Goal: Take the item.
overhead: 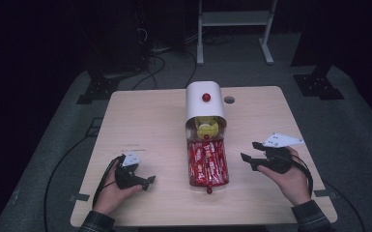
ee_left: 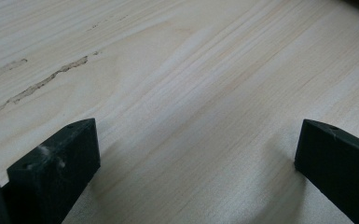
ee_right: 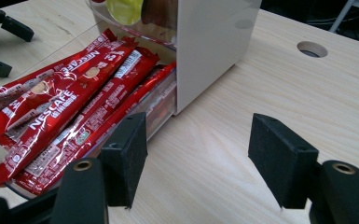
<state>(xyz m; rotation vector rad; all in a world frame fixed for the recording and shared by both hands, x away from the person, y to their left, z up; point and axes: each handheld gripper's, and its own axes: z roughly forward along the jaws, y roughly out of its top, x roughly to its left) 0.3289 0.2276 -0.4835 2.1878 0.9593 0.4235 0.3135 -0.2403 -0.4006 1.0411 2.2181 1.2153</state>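
A white drawer box (overhead: 204, 104) with a red knob stands at the middle of the wooden table (overhead: 145, 121). Its clear lower drawer (overhead: 207, 181) is pulled out toward me and holds several red Nescafe sachets (overhead: 207, 163). A yellow item (overhead: 206, 126) sits in the compartment above. My right gripper (overhead: 249, 150) rests to the right of the drawer, open, nothing between its jaws. In the right gripper view the sachets (ee_right: 65, 107) lie left of the open right gripper (ee_right: 200, 123). My left gripper (overhead: 149, 182) lies on the table left of the drawer, and in its own view it (ee_left: 198, 130) stands open over bare wood.
A round cable hole (overhead: 229, 100) is in the table just right of the box. A white metal frame (overhead: 234, 19) stands on the floor behind the table. Cables trail across the floor at the left. The left gripper (ee_right: 7, 44) appears at the top left of the right gripper view.
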